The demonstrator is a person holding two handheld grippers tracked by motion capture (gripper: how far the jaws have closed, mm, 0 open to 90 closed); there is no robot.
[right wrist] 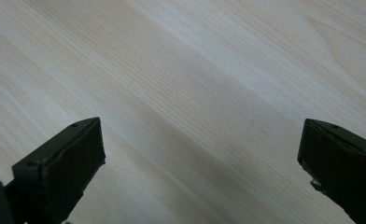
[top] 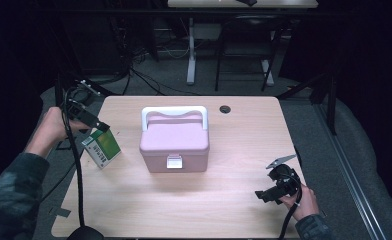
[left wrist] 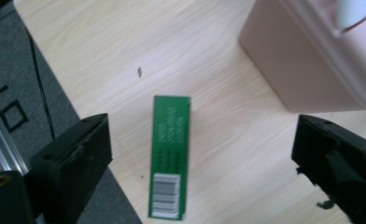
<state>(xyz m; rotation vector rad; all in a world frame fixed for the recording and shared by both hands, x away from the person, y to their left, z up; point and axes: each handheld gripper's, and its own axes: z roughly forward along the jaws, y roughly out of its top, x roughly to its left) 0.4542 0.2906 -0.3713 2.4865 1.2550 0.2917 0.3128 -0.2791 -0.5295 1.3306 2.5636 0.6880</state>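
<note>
A small green carton (top: pixel 102 147) with a white barcode end stands on the light wood table (top: pixel 224 150) at its left side. My left gripper (top: pixel 102 126) hovers just above the carton. In the left gripper view the green carton (left wrist: pixel 170 154) stands between the wide-apart jaws of my left gripper (left wrist: pixel 203 122), which is open and touches neither side of it. To the carton's right is a pink lidded case (top: pixel 174 142) with a white handle (top: pixel 174 111) and a white latch (top: pixel 174 161). My right gripper (top: pixel 262 195) rests low at the front right, and in its own view my right gripper (right wrist: pixel 200 126) is open over bare wood.
A corner of the pink case (left wrist: pixel 312 51) lies close to the left gripper's right jaw. The table's left edge and grey floor (left wrist: pixel 13 93) are just beside the carton. A cable hole (top: pixel 225 108) sits at the table's back. Black cables (top: pixel 76 180) trail along the left.
</note>
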